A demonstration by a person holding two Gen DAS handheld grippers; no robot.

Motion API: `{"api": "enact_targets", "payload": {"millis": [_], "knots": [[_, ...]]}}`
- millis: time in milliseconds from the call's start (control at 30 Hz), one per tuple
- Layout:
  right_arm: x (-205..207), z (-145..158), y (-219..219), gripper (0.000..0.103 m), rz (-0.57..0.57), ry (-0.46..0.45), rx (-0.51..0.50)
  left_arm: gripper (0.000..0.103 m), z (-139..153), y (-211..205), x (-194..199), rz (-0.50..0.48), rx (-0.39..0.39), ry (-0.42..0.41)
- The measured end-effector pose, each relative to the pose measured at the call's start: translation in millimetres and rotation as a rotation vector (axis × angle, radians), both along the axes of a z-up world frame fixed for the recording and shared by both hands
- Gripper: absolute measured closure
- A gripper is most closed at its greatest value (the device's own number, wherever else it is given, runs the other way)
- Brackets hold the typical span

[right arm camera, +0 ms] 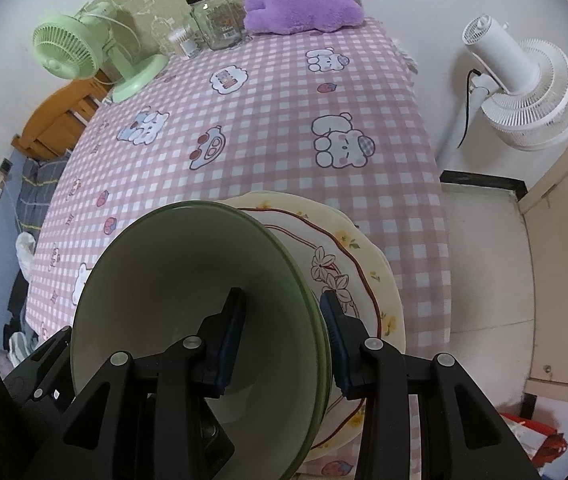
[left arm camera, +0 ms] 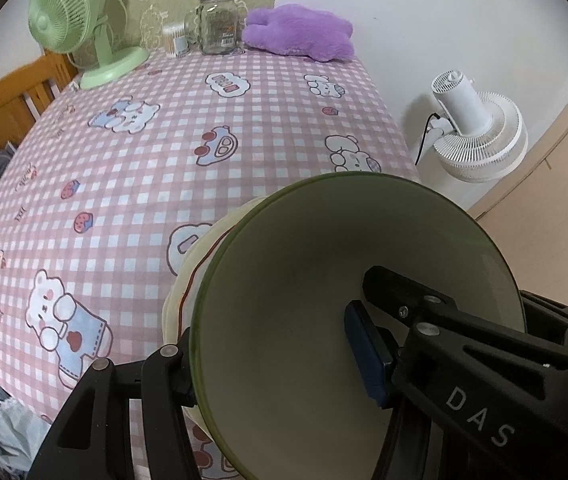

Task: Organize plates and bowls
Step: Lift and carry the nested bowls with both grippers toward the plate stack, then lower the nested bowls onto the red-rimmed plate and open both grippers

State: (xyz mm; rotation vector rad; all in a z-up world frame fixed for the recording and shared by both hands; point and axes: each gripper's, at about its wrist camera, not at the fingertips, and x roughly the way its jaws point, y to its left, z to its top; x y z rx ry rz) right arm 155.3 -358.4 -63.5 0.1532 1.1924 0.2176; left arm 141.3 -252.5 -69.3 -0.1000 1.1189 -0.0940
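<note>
A green bowl (left arm camera: 303, 300) with a pale inside sits on a stack of cream floral plates (right arm camera: 355, 264) near the table's front edge. It also shows in the right wrist view (right arm camera: 180, 272). My left gripper (left arm camera: 268, 344) straddles the bowl's left wall, one finger inside and one outside, and looks shut on it. My right gripper (right arm camera: 284, 332) straddles the bowl's right wall the same way, blue pads (right arm camera: 230, 344) against the wall. In the left wrist view only an edge of the plates (left arm camera: 188, 276) shows behind the bowl.
The table has a pink checked cloth (left arm camera: 164, 152). At its far end stand a green desk fan (left arm camera: 72, 28), a glass jar (left arm camera: 218, 24), a small cotton-swab tub (left arm camera: 174, 40) and a purple plush (left arm camera: 299, 32). A white floor fan (right arm camera: 523, 92) stands right of the table.
</note>
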Motion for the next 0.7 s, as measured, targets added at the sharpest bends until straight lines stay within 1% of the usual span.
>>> {"api": "enact_targets", "payload": {"millis": [100, 233, 367, 533, 600, 633, 667, 700], "knots": [[-3.1, -1.6, -4.4, 0.061, -0.009, -0.015, 0.027, 0.041, 0.6, -2.8, -2.4, -0.005, 0.020, -0.020], [-7.4, 0.0, -2.6, 0.061, 0.001, -0.057, 0.017, 0.041, -0.5, -1.5, -4.9, -0.002, 0.019, -0.043], [-11.3, 3.0, -0.3, 0.061, 0.015, -0.082, 0.002, 0.040, 0.2, -1.8, -6.8, 0.003, 0.017, -0.039], [-14.8, 7.4, -1.8, 0.060, 0.025, -0.096, -0.003, 0.036, 3.9, -2.0, -9.0, 0.020, 0.003, -0.028], [-14.6, 13.3, -1.9, 0.052, 0.024, -0.102, -0.016, 0.030, 12.5, -0.2, -11.5, 0.021, -0.009, -0.052], [-15.2, 17.4, -2.4, 0.050, 0.018, -0.116, -0.020, 0.023, 18.3, 1.4, -12.9, 0.020, -0.013, -0.074], [-16.7, 24.0, -2.6, 0.046, 0.008, -0.142, -0.026, 0.018, 23.0, 2.4, -14.3, 0.018, -0.013, -0.092], [-18.5, 30.7, -1.7, 0.040, -0.002, -0.170, -0.036, 0.016, 28.6, 4.3, -15.6, 0.012, -0.016, -0.115]]}}
